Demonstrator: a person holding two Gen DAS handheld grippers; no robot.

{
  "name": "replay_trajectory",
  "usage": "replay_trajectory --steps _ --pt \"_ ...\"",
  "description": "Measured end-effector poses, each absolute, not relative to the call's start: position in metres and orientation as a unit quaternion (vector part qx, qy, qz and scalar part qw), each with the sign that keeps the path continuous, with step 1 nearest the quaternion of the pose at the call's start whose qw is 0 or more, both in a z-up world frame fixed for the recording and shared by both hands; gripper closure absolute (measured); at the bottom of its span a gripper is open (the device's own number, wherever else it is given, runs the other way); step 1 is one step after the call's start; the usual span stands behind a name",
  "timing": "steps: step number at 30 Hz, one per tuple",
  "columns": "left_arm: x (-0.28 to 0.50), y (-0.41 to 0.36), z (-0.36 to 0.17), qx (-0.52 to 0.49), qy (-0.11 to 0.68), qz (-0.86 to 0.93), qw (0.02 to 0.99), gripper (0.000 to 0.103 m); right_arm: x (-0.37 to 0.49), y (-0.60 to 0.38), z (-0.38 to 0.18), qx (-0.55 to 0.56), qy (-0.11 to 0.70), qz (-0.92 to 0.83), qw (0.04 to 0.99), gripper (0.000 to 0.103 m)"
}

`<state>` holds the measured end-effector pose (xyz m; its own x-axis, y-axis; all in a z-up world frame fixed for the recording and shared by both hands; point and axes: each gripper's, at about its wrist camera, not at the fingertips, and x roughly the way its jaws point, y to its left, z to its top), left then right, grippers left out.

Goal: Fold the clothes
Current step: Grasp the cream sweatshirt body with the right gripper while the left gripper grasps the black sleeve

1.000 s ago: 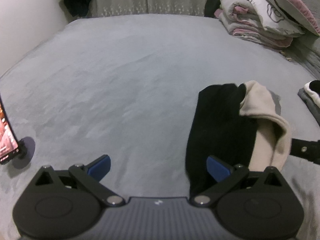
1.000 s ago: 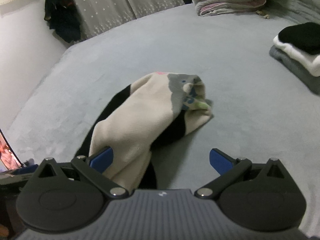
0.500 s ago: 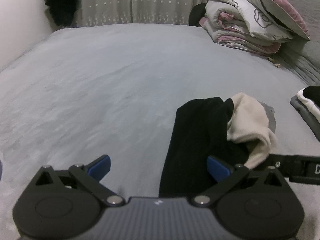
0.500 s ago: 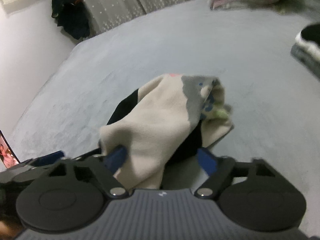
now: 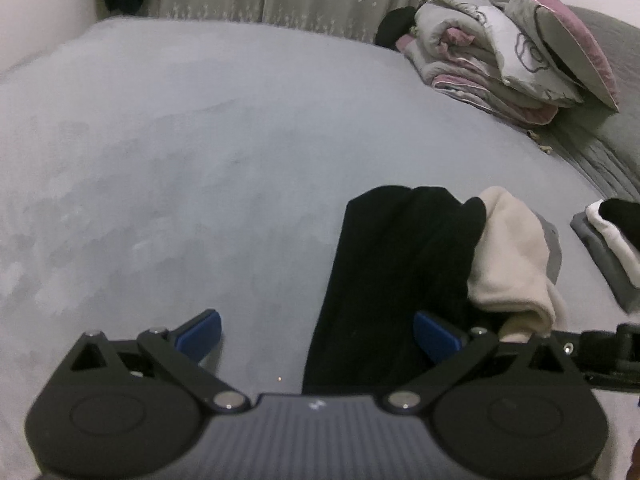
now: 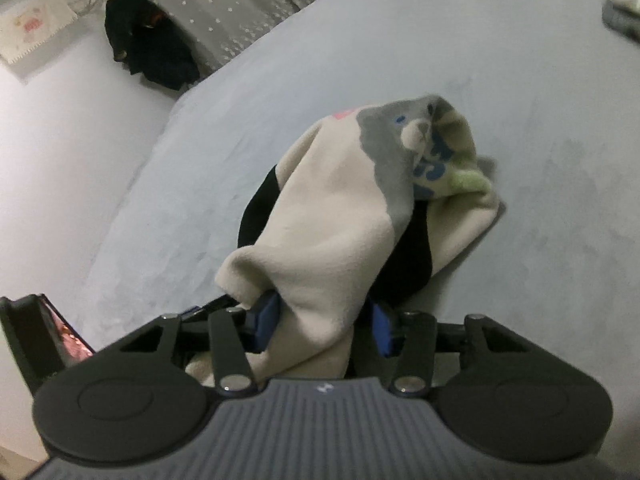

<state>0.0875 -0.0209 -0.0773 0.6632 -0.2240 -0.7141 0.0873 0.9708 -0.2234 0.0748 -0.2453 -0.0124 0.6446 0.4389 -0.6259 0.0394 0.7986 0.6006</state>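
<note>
The bed cover (image 5: 192,168) is shown in plain pale grey-blue; the garment (image 6: 320,232) is cream and black, with a grey animal face, blue lettering and a light green patch. The gripper pads (image 5: 200,334) are blue on black linkages; the curtain (image 6: 224,8) is grey with white dots.

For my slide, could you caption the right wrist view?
Right gripper closing around a cream fleece garment on the grey bed.

The near end of the cream garment (image 6: 320,240) is being hidden behind the right gripper (image 6: 326,326) body. The folded stack (image 5: 612,248) is being cut off by the frame edge, and the phone screen (image 6: 60,336) is being blurred.
</note>
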Motion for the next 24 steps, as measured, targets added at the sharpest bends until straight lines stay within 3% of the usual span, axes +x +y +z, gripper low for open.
replay_trajectory --steps 9,13,14,16,17,19,21,24 --pt "0.094 -0.004 -0.077 -0.137 0.44 -0.104 0.881 0.004 0.069 -0.253 -0.004 0.311 0.407 0.142 0.847 0.05" --pt "0.09 0.001 -0.071 -0.173 0.446 -0.13 0.868 0.025 0.062 -0.251 0.002 0.299 0.393 0.14 0.858 0.051" --pt "0.088 0.001 -0.07 -0.174 0.444 -0.135 0.869 0.028 0.06 -0.252 0.003 0.297 0.389 0.139 0.861 0.053" --pt "0.084 0.0 -0.065 -0.176 0.439 -0.146 0.869 0.043 0.057 -0.252 0.003 0.294 0.381 0.138 0.866 0.058" --pt "0.082 -0.001 -0.064 -0.174 0.438 -0.153 0.869 0.047 0.055 -0.253 0.003 0.296 0.375 0.139 0.868 0.065" --pt "0.078 -0.005 -0.061 -0.171 0.432 -0.17 0.869 0.071 0.051 -0.255 0.004 0.297 0.364 0.142 0.871 0.07" --pt "0.077 -0.007 -0.059 -0.168 0.428 -0.184 0.869 0.087 0.047 -0.256 0.005 0.298 0.354 0.144 0.875 0.074" --pt "0.074 -0.009 -0.053 -0.155 0.419 -0.187 0.875 0.1 0.04 -0.256 0.005 0.297 0.343 0.144 0.879 0.079"
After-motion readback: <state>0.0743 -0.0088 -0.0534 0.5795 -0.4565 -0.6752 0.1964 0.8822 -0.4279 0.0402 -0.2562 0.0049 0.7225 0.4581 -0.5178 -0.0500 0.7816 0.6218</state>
